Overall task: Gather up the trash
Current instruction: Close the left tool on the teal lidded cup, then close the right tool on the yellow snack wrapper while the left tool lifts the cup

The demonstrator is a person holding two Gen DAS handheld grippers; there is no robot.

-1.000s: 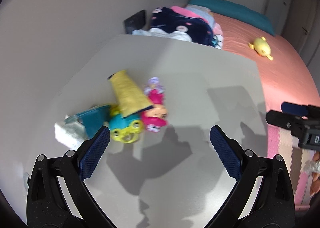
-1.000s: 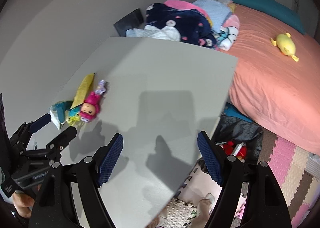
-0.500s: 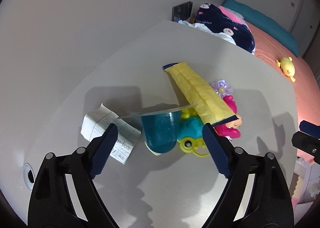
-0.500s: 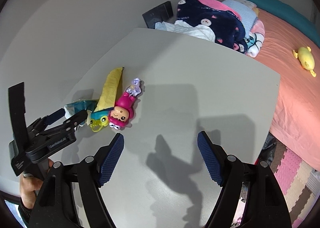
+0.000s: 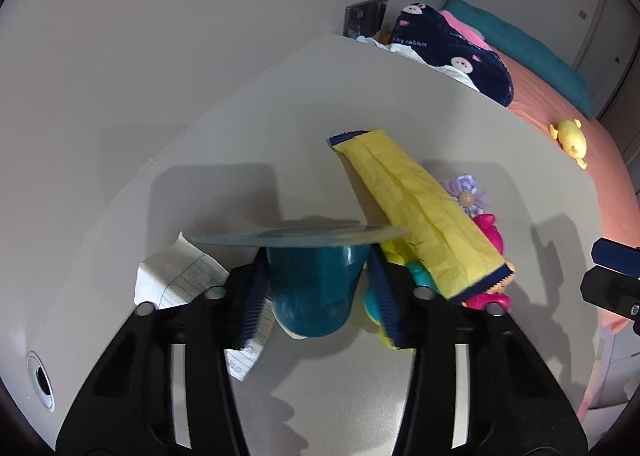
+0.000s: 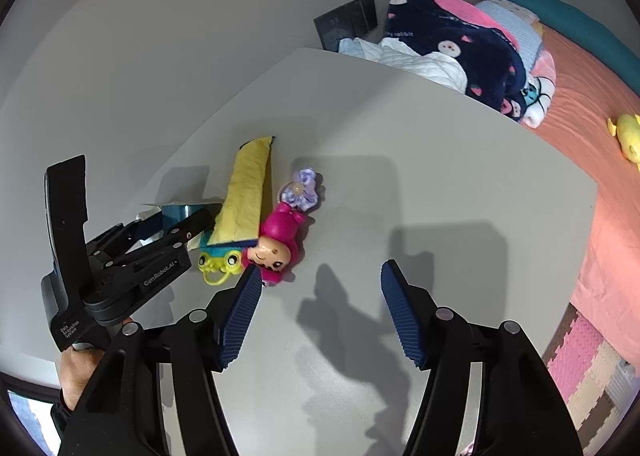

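we've got the left gripper (image 5: 318, 288) down over the teal cup (image 5: 316, 288), which lies on its side on the grey table (image 5: 460, 104) w/ its peeled foil lid (image 5: 296, 237) sticking out flat ahead of the pads. a sec ago the jaws were wide and short of the pile; now they straddle the cup body and are closing, pads right at its sides. can't tell for sure whether they press yet, but it looks like contact or v close. so the grab on the first bit of trash is under way, not finished.

other trash nearby: lined paper scrap (image 5: 176, 276) lies under and left of the cup, partly beneath the left finger. yellow wrapper (image 5: 420, 208) leans across the toys just right of the cup, its lower end resting on the pink doll (image 6: 280, 244) and the yellow-green toy (image 6: 218, 262). purple flower clip (image 6: 302, 186) sits just past the doll. those look like toys, not trash, so we'd leave them.

right gripper (image 6: 320, 314) has swung in toward the pile since a sec ago; it hovers above bare table, its left pad near the doll's head. jaws are narrowing, nothing between them. our guess: it's lining up for the wrapper.

risk: the cup is thin & round, could squirt out or crush, and the foil lid may catch on the wrapper when lifted. no bin is in view, so where it goes next we can't say.
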